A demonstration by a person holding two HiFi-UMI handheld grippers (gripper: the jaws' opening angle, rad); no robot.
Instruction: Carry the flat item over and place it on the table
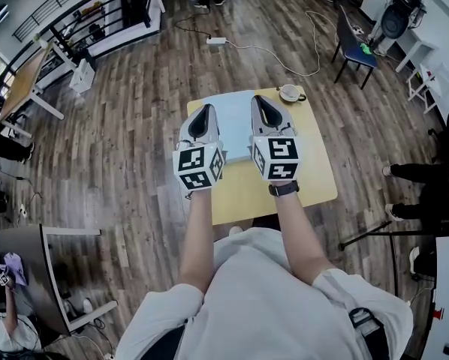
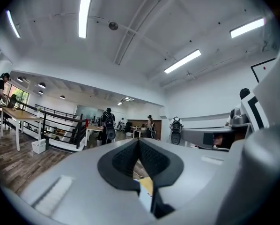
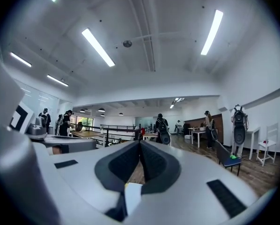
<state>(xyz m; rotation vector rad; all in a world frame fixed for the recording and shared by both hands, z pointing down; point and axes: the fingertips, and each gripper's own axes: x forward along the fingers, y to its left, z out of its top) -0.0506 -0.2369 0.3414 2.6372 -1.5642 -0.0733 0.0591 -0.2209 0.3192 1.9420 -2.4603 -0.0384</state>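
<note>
A pale blue flat item (image 1: 236, 126) lies on the small yellow table (image 1: 311, 167) below both grippers. I hold the grippers side by side above it, their marker cubes toward me. The left gripper (image 1: 204, 111) hangs over the item's left edge with its jaws closed together and nothing between them. Over the item's right part, the right gripper (image 1: 261, 101) is likewise shut and empty. In the left gripper view the jaw tips (image 2: 139, 140) meet; a sliver of the yellow table (image 2: 146, 183) and the pale item (image 2: 144, 198) shows beneath. The right gripper view shows its tips (image 3: 140, 142) touching too.
A round white dish (image 1: 290, 93) sits at the table's far right corner. A dark chair (image 1: 354, 45) stands at the back right, and a power strip (image 1: 216, 40) with a cable lies on the wooden floor. A person's legs (image 1: 416, 174) are at the right; a desk (image 1: 28, 79) stands far left.
</note>
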